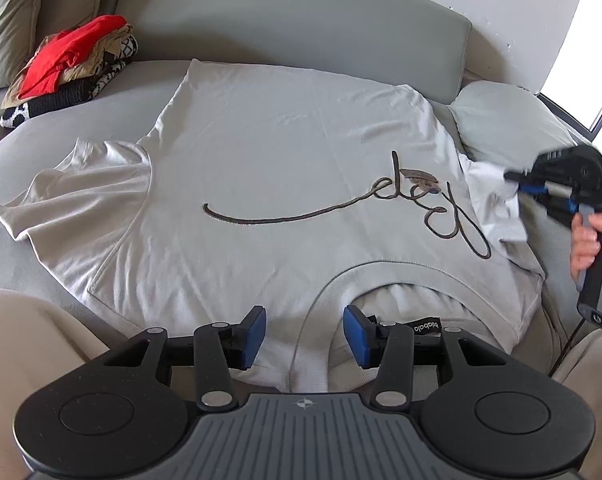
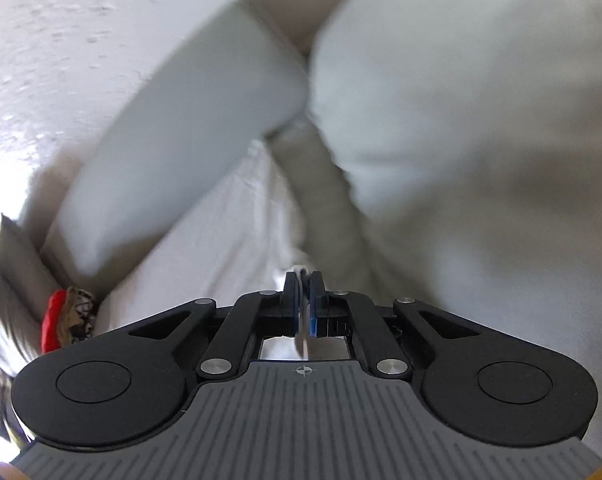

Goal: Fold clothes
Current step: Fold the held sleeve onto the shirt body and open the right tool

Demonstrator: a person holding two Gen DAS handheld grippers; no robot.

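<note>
A light grey T-shirt (image 1: 269,152) with dark script lettering lies flat on a grey sofa seat, collar toward me. My left gripper (image 1: 305,336) is open just above the collar, one blue pad on each side of the neck rib. My right gripper (image 1: 517,184) shows at the right of the left wrist view, shut on the shirt's right sleeve (image 1: 497,208) and lifting it. In the blurred right wrist view the right gripper (image 2: 305,292) is shut on a thin fold of the white cloth (image 2: 221,232).
A pile of red, tan and black-and-white clothes (image 1: 69,68) sits at the sofa's back left. A grey backrest (image 1: 301,24) runs behind the shirt. A pale cushion (image 1: 501,120) lies at the right. A window (image 1: 597,48) is at far right.
</note>
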